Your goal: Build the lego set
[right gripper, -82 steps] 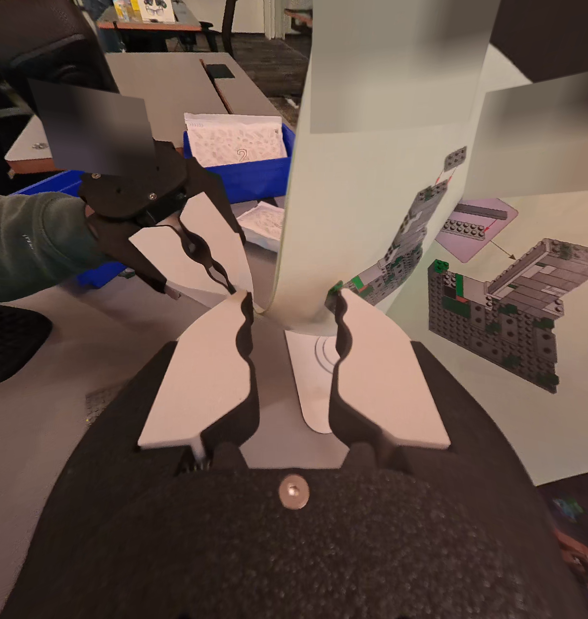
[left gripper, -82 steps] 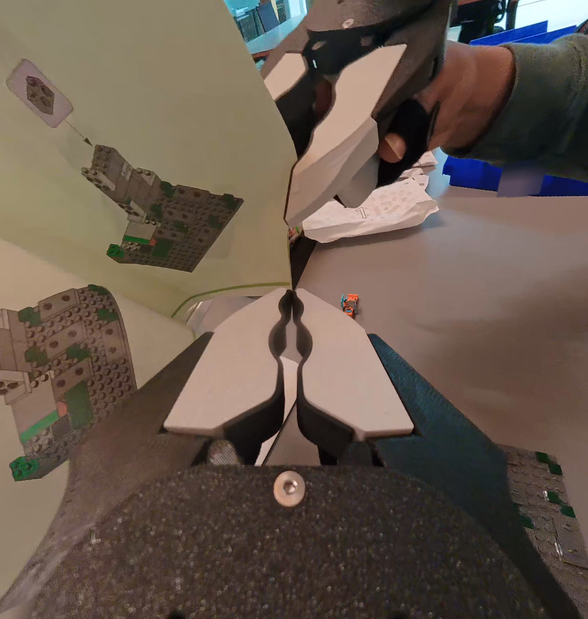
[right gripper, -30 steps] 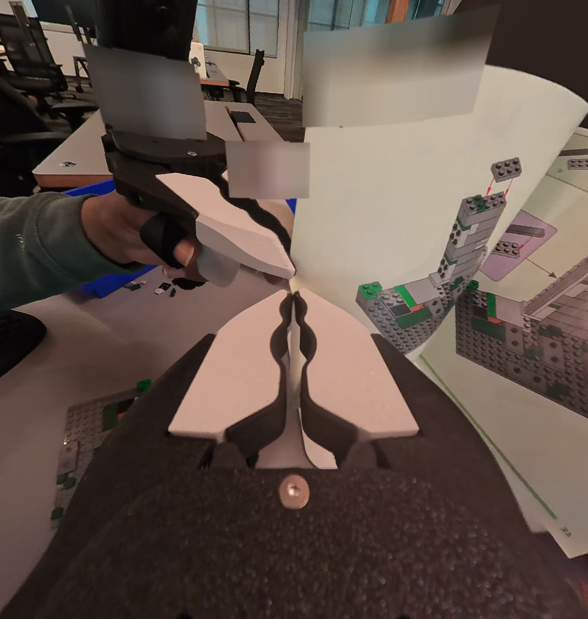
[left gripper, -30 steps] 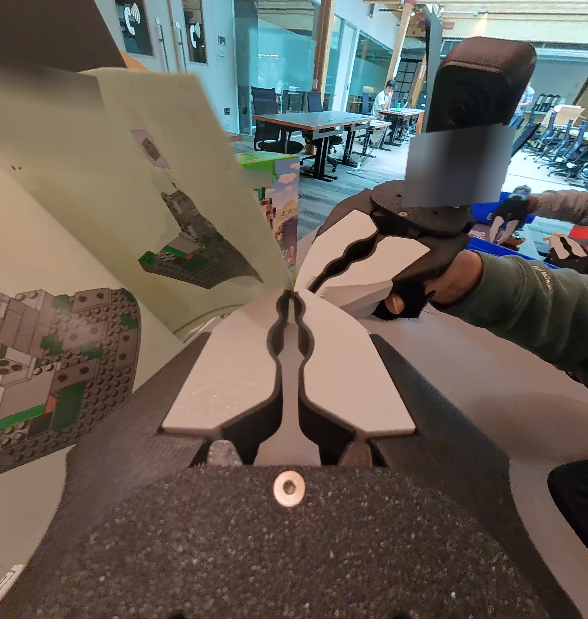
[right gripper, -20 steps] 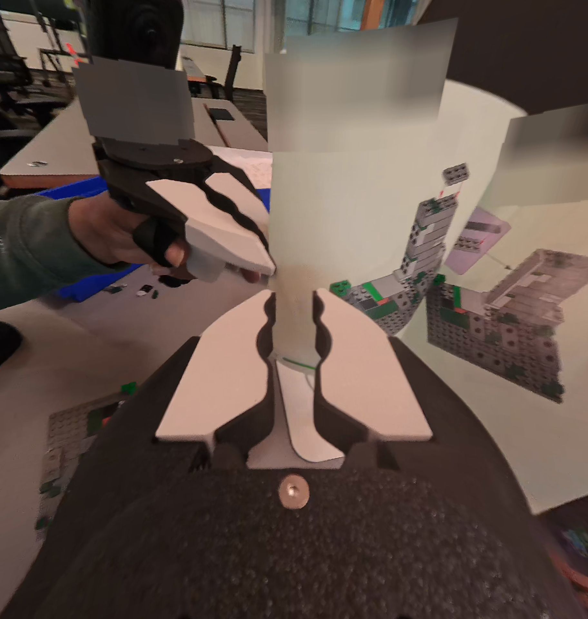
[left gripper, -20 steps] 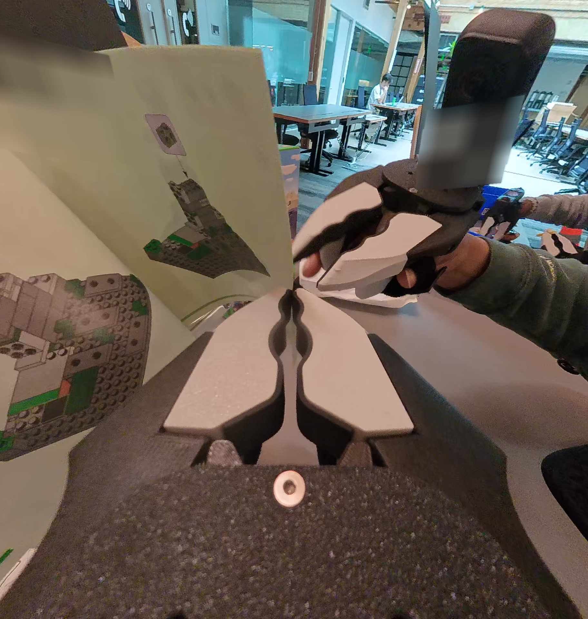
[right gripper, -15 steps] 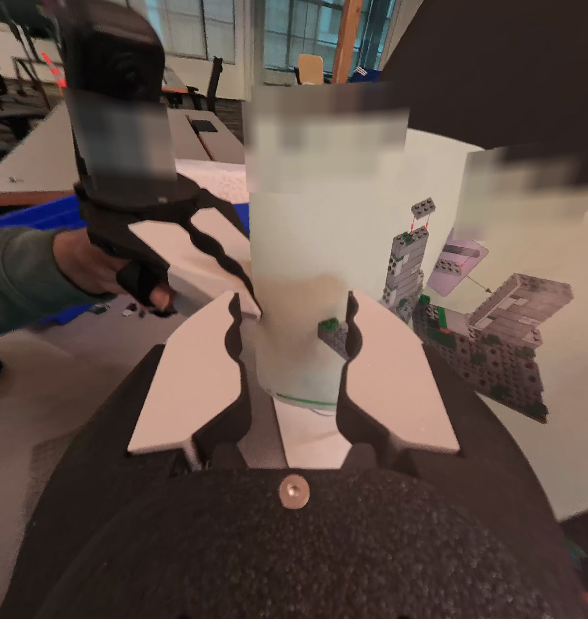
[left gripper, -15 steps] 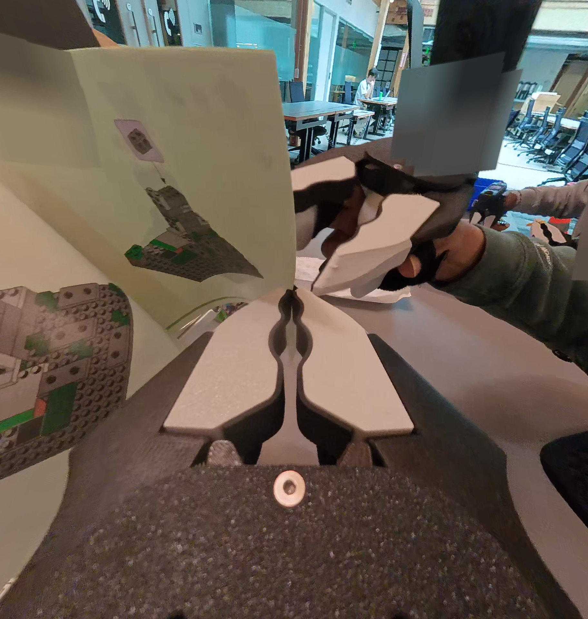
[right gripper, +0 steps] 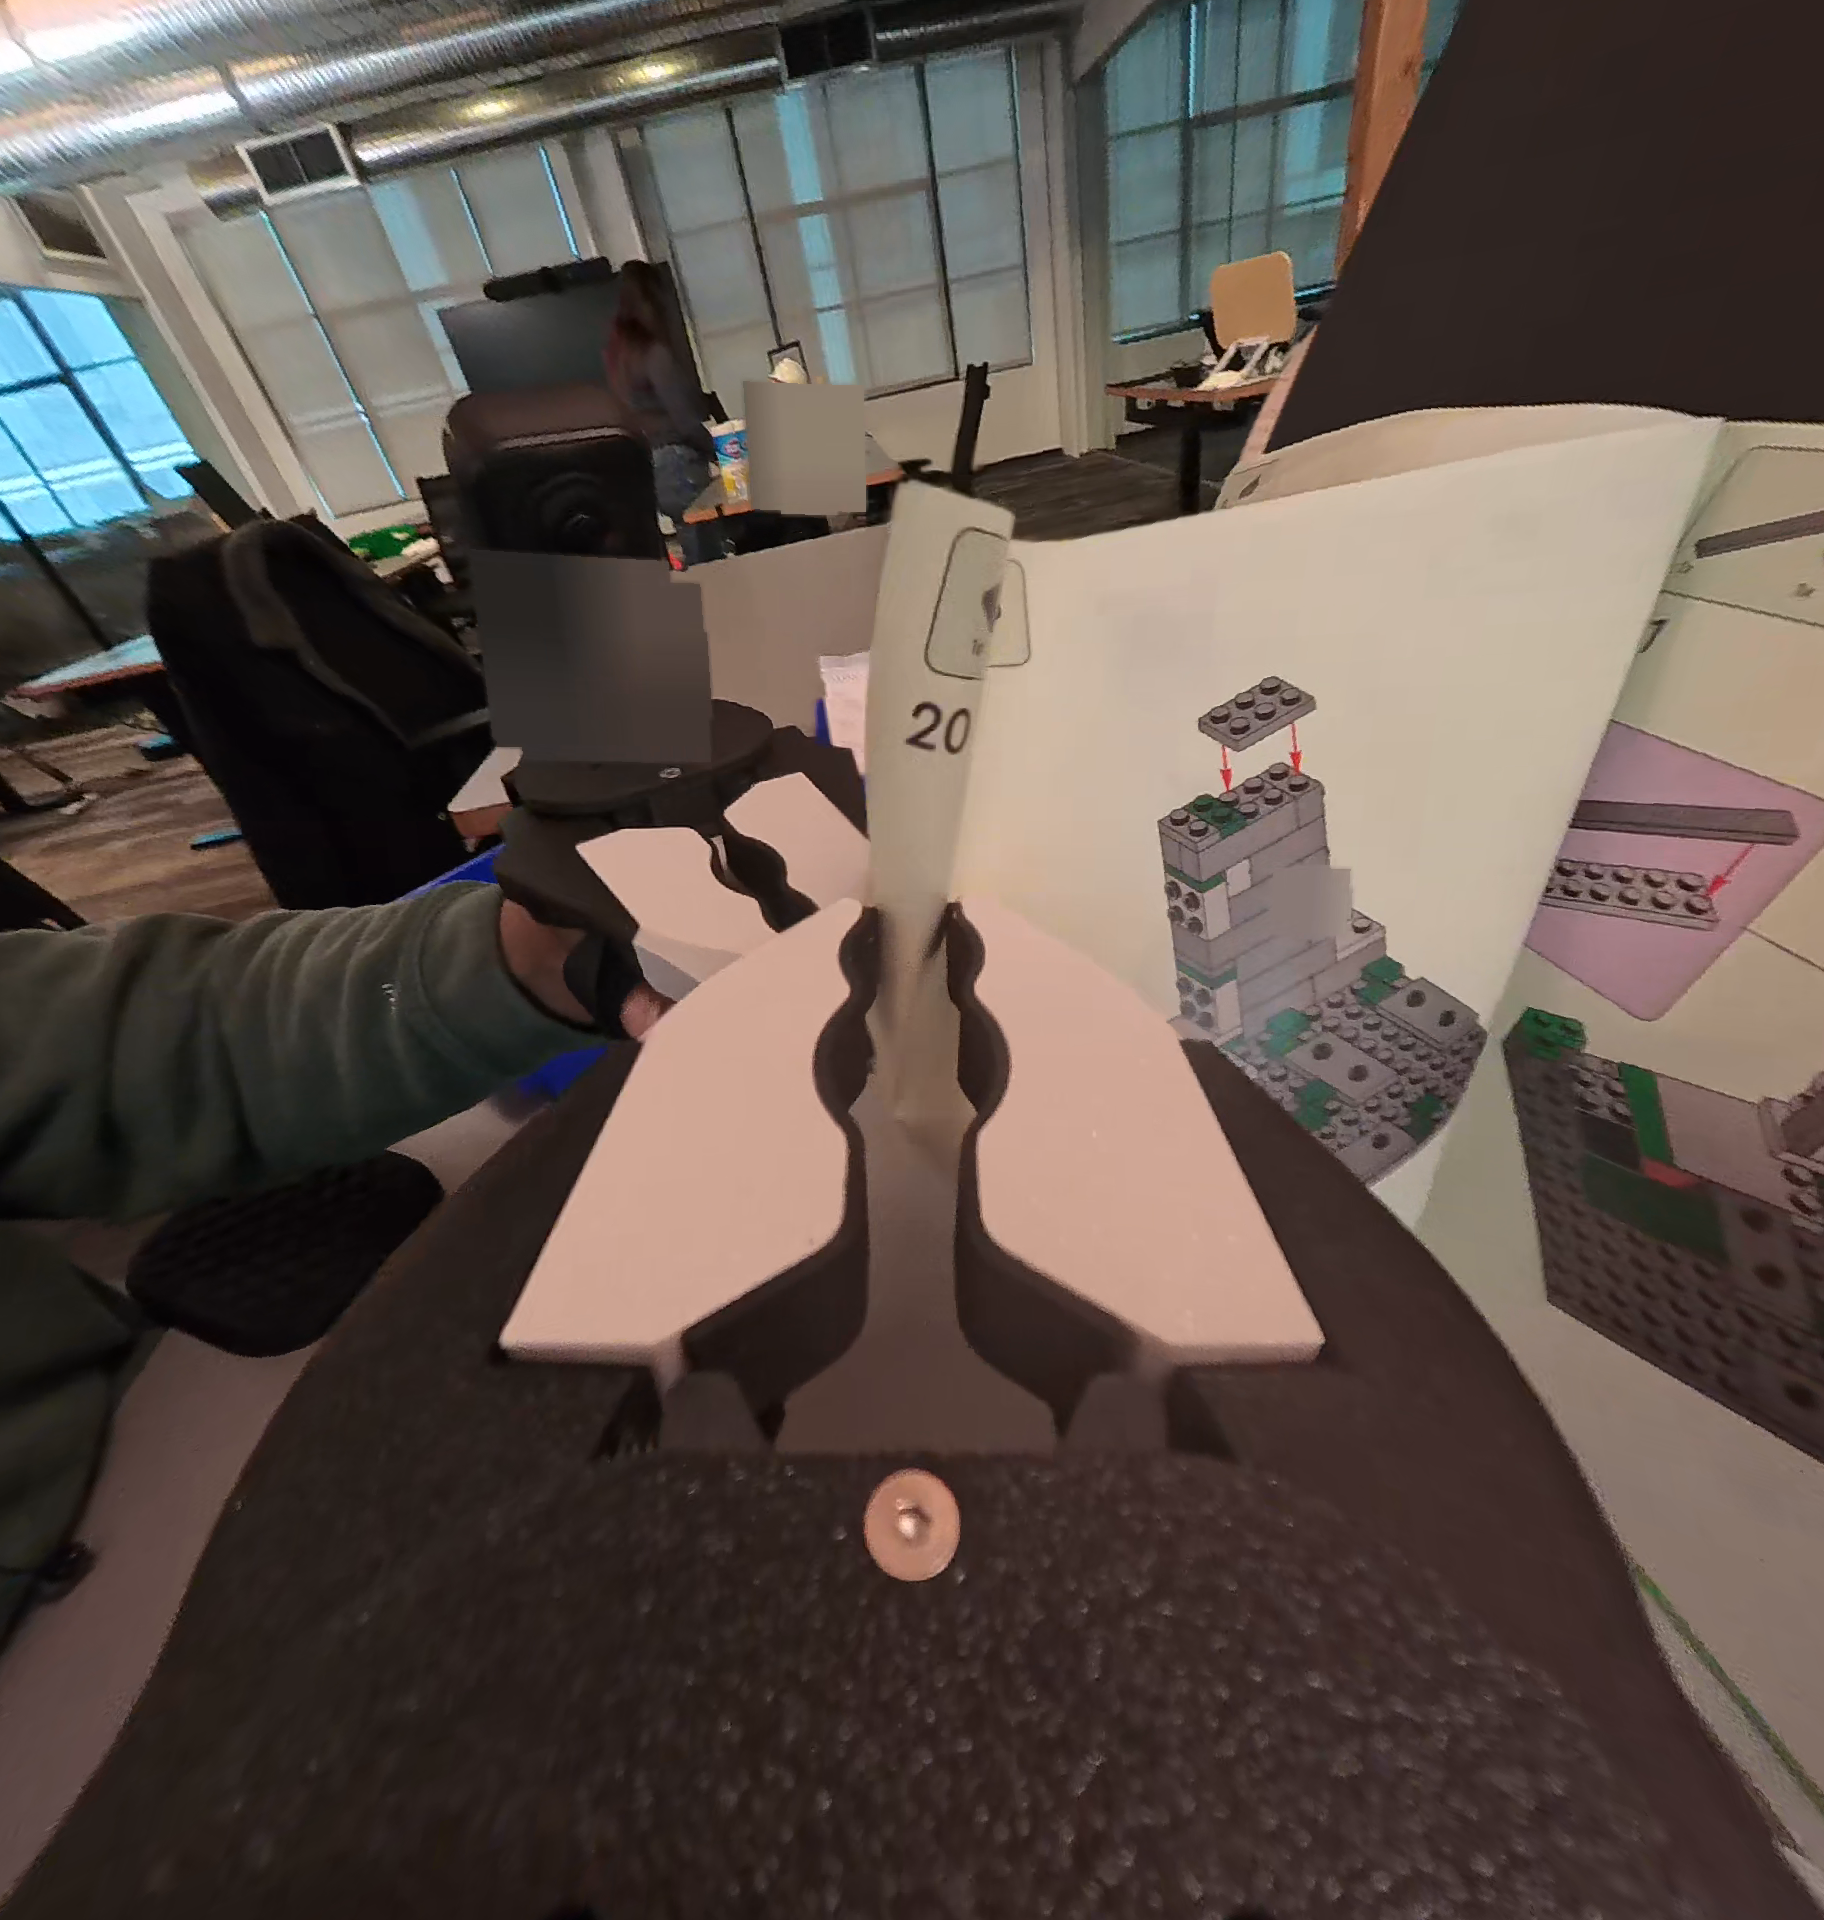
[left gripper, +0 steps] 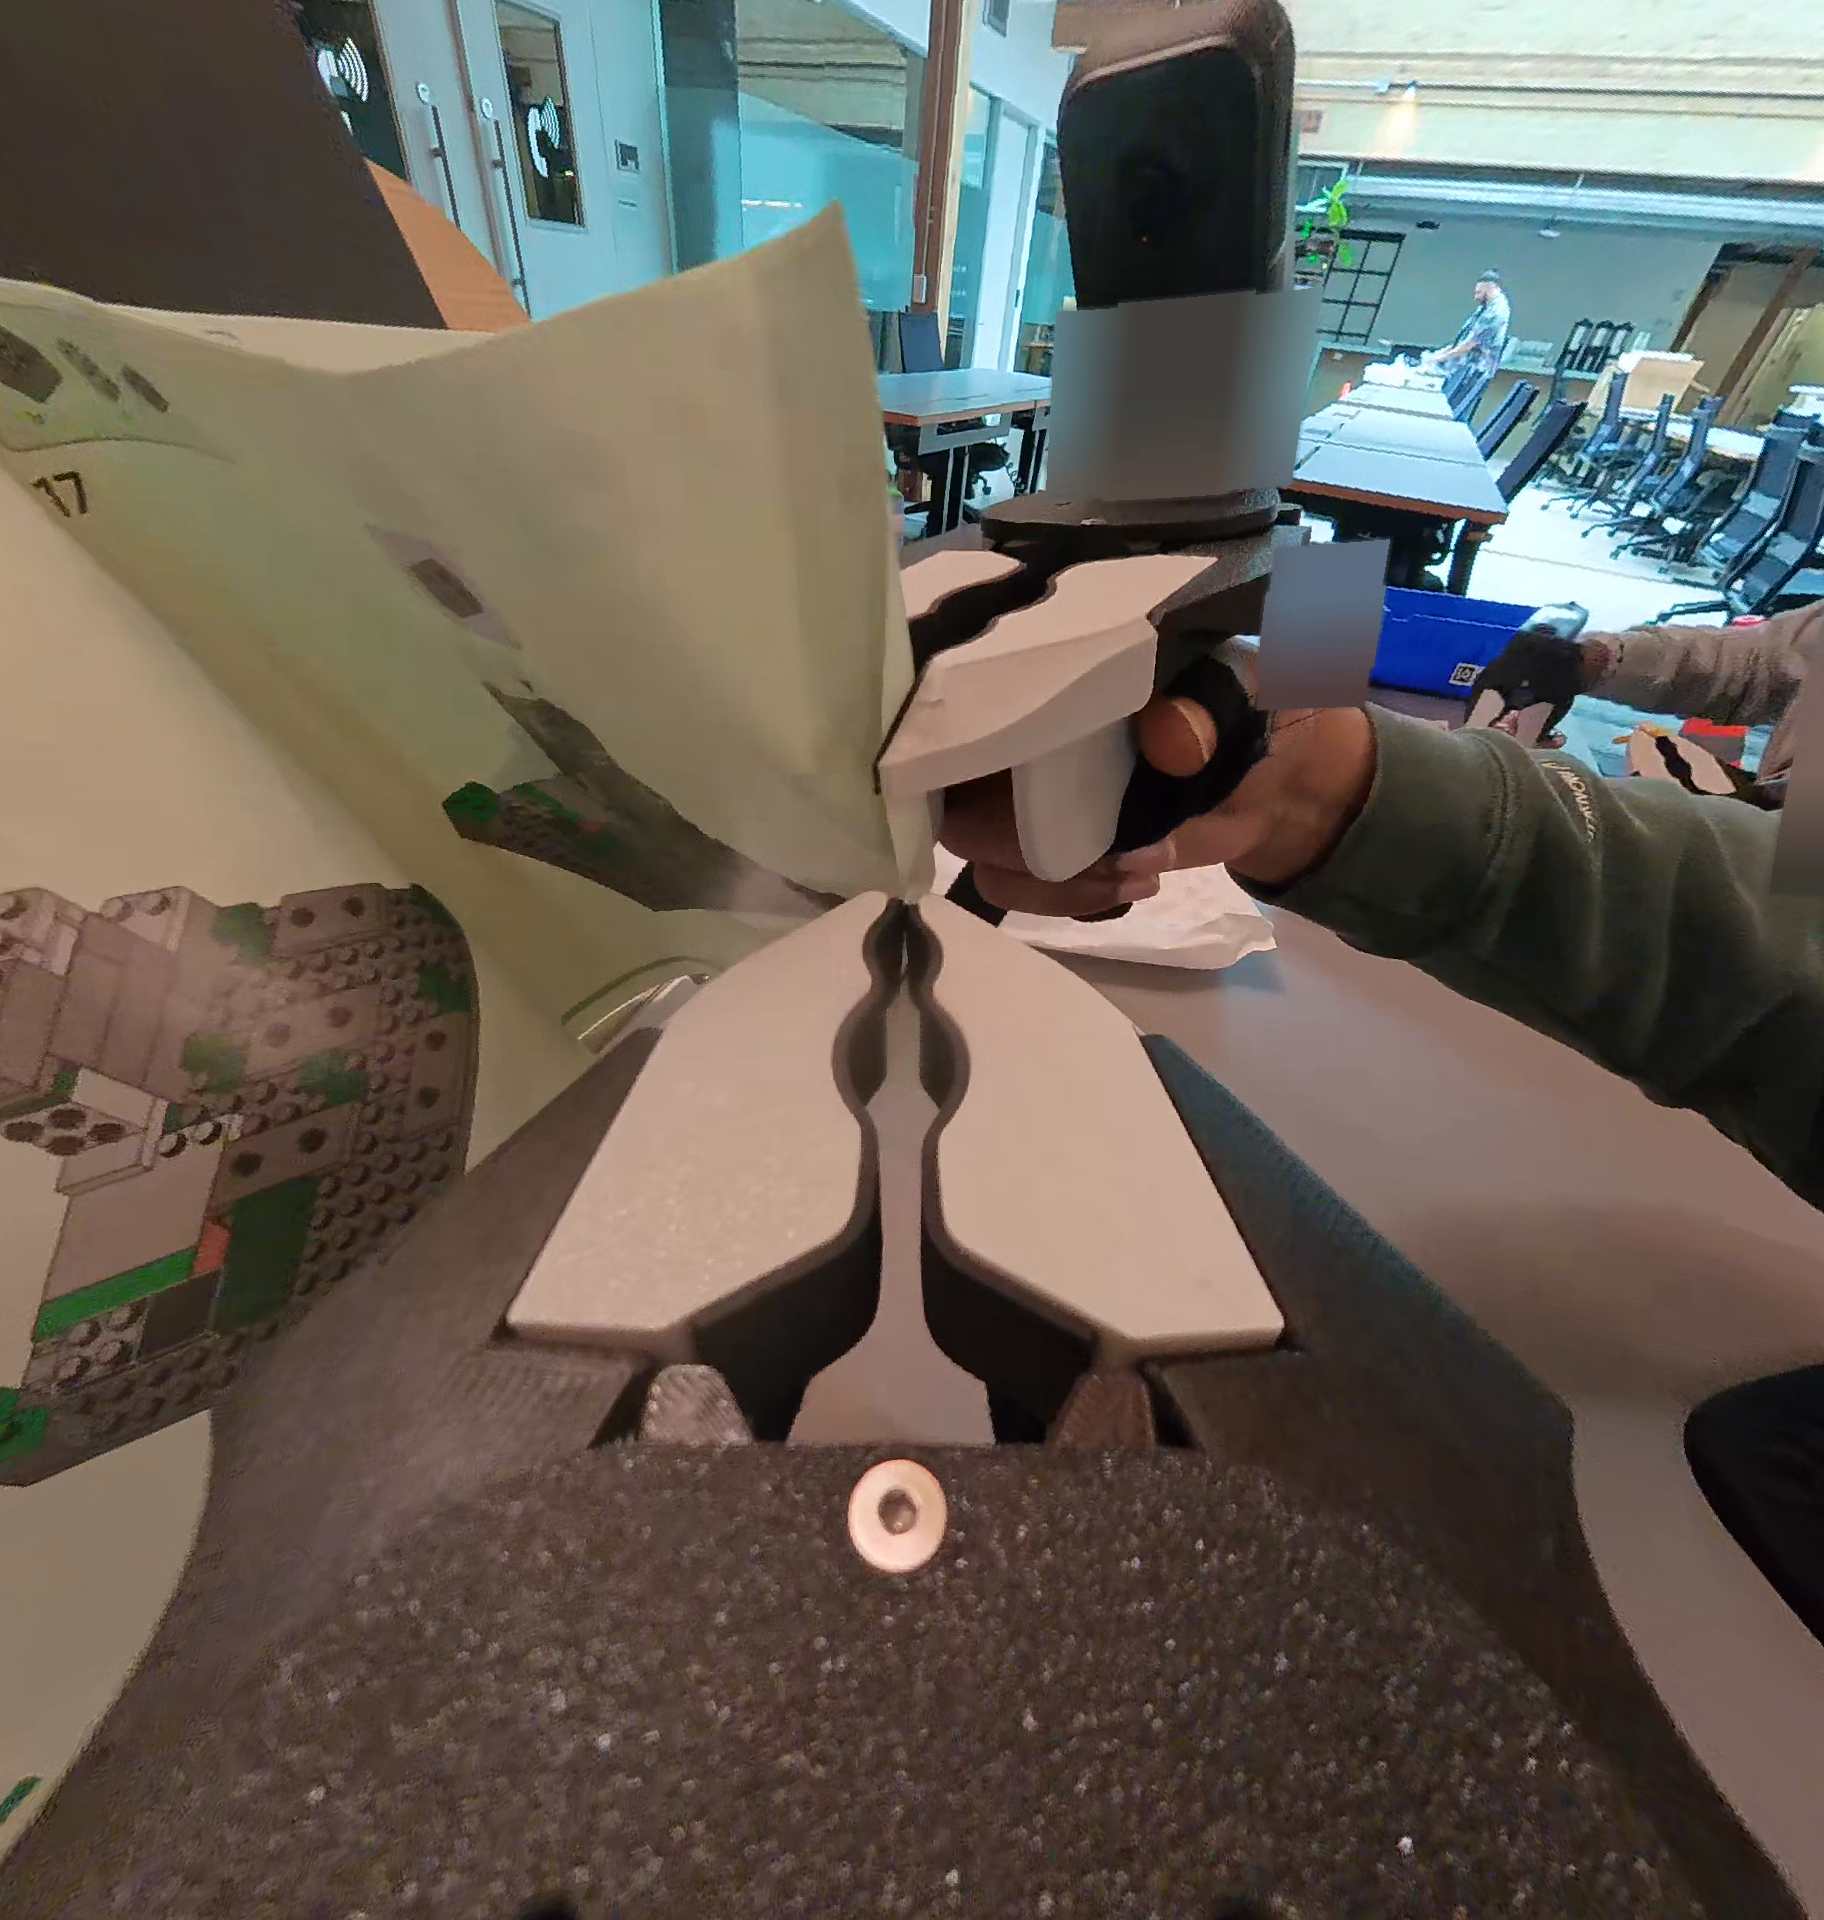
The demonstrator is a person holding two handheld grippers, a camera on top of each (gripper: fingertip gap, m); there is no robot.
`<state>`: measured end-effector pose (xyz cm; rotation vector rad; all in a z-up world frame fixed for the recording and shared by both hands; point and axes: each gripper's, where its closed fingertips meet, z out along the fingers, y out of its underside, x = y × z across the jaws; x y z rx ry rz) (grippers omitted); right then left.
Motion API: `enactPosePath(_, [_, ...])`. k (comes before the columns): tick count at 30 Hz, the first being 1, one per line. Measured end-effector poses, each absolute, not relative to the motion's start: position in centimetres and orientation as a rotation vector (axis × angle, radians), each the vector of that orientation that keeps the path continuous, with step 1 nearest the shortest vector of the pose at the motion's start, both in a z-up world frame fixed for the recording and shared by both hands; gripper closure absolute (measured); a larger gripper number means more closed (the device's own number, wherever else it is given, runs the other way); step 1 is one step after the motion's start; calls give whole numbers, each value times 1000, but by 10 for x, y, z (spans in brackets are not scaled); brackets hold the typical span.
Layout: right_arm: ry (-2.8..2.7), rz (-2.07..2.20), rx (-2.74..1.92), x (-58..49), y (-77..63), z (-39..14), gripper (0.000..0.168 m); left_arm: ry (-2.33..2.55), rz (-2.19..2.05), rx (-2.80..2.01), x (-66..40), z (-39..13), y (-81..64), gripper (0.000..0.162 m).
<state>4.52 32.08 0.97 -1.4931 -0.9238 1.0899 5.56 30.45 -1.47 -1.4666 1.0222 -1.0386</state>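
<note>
Left wrist view: booklet page [left gripper: 627, 623] pinched between left tongs [left gripper: 900, 914].

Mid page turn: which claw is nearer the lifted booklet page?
Left. The left claw is shut on the lifted booklet page at its corner; the right claw straddles its edge, open.

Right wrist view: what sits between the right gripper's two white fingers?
A pale green page of the instruction booklet stands edge-on between the right gripper fingers, its lower edge blurred.
</note>
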Motion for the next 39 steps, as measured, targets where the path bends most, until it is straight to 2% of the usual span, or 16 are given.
enactPosePath(9, [-889, 1212, -1449, 53, 316, 20, 152, 1009, -1135, -1426, 50, -8, 300, 157])
enactPosePath(13, [-882, 1220, -1443, 57, 315, 19, 161, 1012, -1163, -1408, 52, -4, 297, 154])
enactPosePath(29, [-873, 1332, -1387, 69, 300, 20, 138, 1103, -1211, -1364, 67, -6, 274, 155])
enactPosePath(33, [-873, 1290, -1389, 71, 301, 17, 144, 1070, -1205, -1373, 64, -2, 279, 155])
enactPosePath(39, [-883, 1316, -1376, 69, 295, 17, 142, 1020, -1187, -1369, 59, 6, 283, 154])
